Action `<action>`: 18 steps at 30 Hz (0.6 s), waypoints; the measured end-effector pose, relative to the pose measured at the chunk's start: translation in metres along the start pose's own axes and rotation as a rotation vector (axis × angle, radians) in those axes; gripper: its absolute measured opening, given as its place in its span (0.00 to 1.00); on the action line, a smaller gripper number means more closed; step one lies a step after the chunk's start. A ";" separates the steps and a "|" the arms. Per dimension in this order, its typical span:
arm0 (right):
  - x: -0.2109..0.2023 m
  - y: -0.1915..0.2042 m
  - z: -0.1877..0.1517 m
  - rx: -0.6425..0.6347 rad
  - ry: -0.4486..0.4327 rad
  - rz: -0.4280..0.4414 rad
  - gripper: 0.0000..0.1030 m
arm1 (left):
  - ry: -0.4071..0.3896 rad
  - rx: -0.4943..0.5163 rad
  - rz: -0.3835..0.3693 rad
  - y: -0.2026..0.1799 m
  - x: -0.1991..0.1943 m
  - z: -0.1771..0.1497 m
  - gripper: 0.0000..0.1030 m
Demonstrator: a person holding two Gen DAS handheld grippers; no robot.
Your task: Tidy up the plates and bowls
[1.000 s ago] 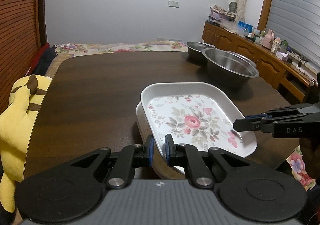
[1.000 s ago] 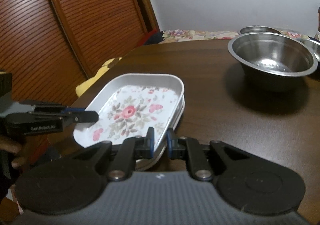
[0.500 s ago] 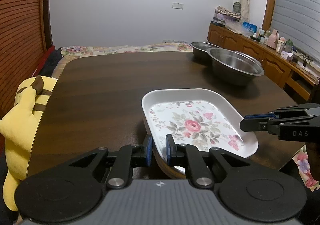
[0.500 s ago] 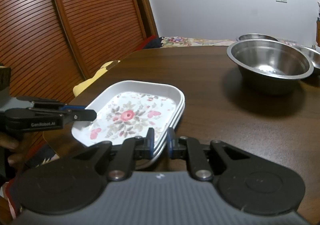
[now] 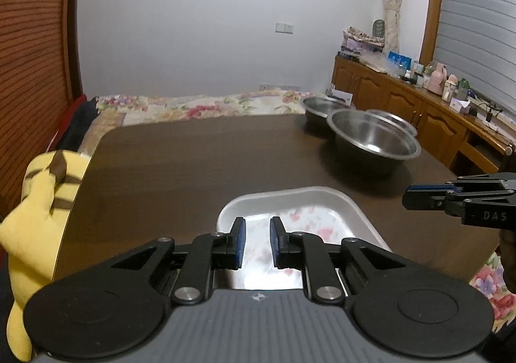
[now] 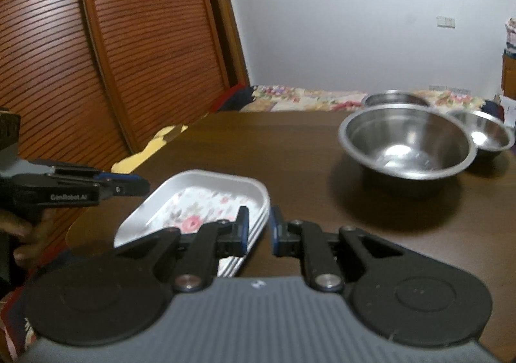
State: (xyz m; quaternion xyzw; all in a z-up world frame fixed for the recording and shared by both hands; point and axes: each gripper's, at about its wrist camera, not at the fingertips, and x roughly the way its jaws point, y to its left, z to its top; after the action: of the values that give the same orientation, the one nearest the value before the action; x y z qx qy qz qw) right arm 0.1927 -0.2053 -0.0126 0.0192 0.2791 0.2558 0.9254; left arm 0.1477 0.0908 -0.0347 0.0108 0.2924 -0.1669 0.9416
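A: Quick, what's diff vs a sec ago?

B: Both grippers are up and back from the plate stack (image 5: 290, 198). A sec ago each sat low at its near rim. Now the left gripper (image 5: 258, 242) rides above it, jaws opening w/ a slim gap. The floral plate shows thru the gap, but the pads aren't on it.

A: And the right gripper (image 6: 259, 229)?

B: Drawn together, nothing btw the jaws, only bench (image 6: 290, 150) showing thru. The stack's corner sits just behind its left finger.

A: Stack moved?

B: No, it rests flat on the bench near the front edge, rims nested, same spot.

A: So plates are done?

B: Looks so, imo. They're stacked and let go. Bowls aren't: the big steel bowl (image 6: 406, 143) stands well apart on the far side w/ two smaller bowls beside and behind it, none nested.

A: Next?

B: Prob the bowls, both hands free.
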 end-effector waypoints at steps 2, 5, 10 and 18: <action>-0.005 -0.009 0.006 -0.004 -0.020 -0.014 0.15 | -0.010 0.011 -0.007 -0.008 0.005 0.009 0.18; -0.012 -0.024 0.015 -0.009 -0.049 -0.035 0.15 | -0.020 0.034 -0.016 -0.022 0.013 0.023 0.23; -0.021 -0.057 0.030 -0.008 -0.096 -0.073 0.15 | -0.027 0.063 -0.033 -0.046 0.030 0.041 0.29; -0.013 -0.098 0.034 -0.014 -0.123 -0.132 0.34 | -0.021 0.078 -0.041 -0.078 0.065 0.062 0.41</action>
State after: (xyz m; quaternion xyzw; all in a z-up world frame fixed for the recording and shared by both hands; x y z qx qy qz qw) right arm 0.2472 -0.2928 0.0053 0.0101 0.2208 0.1943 0.9557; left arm 0.2066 -0.0101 -0.0129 0.0396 0.2761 -0.1975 0.9398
